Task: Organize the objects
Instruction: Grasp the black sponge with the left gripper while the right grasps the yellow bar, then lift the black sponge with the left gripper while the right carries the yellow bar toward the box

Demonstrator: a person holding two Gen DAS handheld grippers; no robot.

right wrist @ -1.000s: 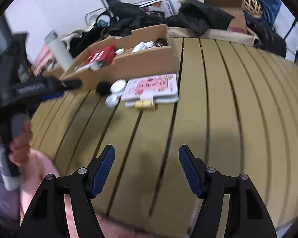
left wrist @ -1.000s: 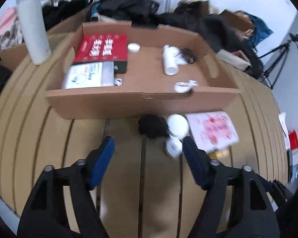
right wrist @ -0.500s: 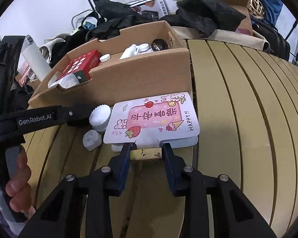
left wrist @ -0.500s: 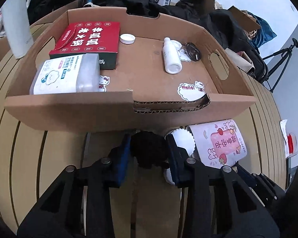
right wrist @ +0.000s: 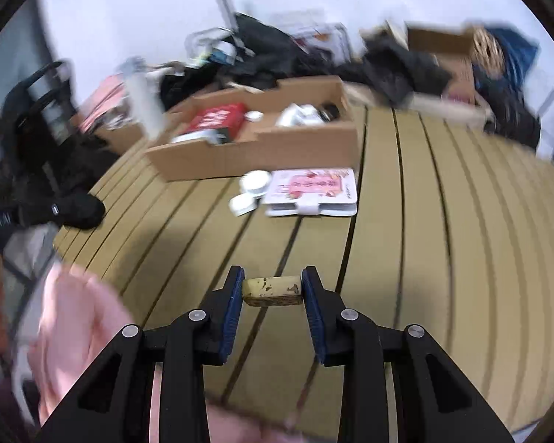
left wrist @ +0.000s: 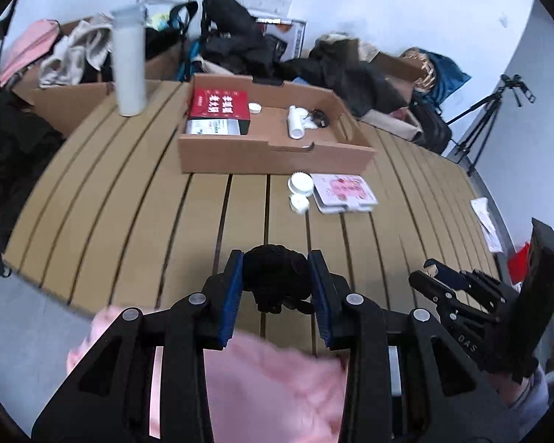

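My left gripper point(left wrist: 276, 269) is shut on a black fuzzy ball point(left wrist: 275, 277), held above the slatted wooden table's near side. My right gripper point(right wrist: 272, 288) is shut on a small yellowish block point(right wrist: 272, 290), also lifted over the table. The open cardboard box point(left wrist: 273, 155) stands farther back and holds a red box point(left wrist: 219, 103), a white packet, a white bottle point(left wrist: 294, 122) and a small lid. In front of the box lie a white round jar point(left wrist: 301, 183), a small white cap point(left wrist: 299, 203) and a pink-printed flat case point(left wrist: 345, 192).
A tall white bottle point(left wrist: 129, 62) stands at the table's back left. Bags, clothes and cardboard pile up behind the table. A tripod point(left wrist: 491, 110) stands at the right. The right gripper's body point(left wrist: 480, 306) shows at the left wrist view's lower right.
Both grippers closed on their objects beside the box and pulled back and up: the left with the black ball, the right with the yellowish block from under the pink case.
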